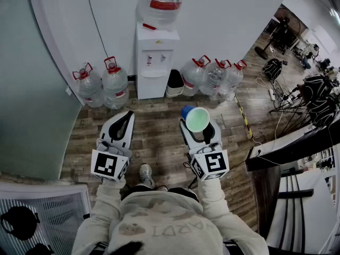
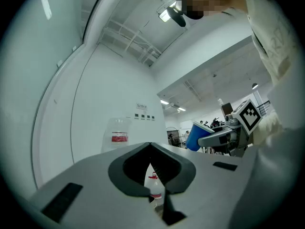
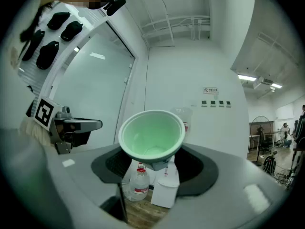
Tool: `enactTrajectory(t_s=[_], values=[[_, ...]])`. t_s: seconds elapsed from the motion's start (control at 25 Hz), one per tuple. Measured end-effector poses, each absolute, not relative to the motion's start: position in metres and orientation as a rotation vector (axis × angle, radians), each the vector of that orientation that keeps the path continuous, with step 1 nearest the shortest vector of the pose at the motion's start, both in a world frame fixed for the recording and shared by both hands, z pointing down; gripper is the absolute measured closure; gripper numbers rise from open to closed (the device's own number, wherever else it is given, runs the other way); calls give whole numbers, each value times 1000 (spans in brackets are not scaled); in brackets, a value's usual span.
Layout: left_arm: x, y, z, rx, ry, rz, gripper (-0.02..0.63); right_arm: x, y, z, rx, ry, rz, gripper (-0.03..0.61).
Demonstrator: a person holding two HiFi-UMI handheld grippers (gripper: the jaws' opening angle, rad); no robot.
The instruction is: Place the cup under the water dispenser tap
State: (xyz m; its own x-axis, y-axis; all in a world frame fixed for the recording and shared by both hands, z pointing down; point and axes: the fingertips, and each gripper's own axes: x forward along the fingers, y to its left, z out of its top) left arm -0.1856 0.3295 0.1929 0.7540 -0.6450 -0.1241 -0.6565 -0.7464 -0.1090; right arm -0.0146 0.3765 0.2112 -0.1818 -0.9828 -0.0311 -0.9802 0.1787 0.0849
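Observation:
A blue cup [image 1: 196,119] with a pale green inside sits upright between the jaws of my right gripper [image 1: 197,129], which is shut on it. In the right gripper view the cup [image 3: 151,133] fills the middle, mouth toward the camera, above the gripper [image 3: 157,163]. The white water dispenser [image 1: 154,62] stands against the far wall with a big bottle [image 1: 162,4] on top, some way ahead of both grippers. The dispenser [image 3: 166,187] shows low between the right jaws. My left gripper [image 1: 123,122] is level beside the right one, its tips together [image 2: 150,147] and empty.
Two water jugs [image 1: 101,84] stand left of the dispenser, three more [image 1: 212,76] to its right, with a black bin [image 1: 175,81] between. A dark desk [image 1: 287,147], cables and equipment crowd the right side. A white grille [image 1: 58,217] lies at lower left. Wood floor runs ahead.

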Motion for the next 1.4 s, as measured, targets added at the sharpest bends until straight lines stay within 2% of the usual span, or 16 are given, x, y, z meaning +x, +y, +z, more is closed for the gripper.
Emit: enactTrajectory(t_s=[0.56,1.4], values=[[-157,296,195,-2810,1018,79,609,11,343,217,2022,-2386,-106,293],[-127,167,204,-2830,948,81,609,39,218,229,2072,-2325,-118,293]])
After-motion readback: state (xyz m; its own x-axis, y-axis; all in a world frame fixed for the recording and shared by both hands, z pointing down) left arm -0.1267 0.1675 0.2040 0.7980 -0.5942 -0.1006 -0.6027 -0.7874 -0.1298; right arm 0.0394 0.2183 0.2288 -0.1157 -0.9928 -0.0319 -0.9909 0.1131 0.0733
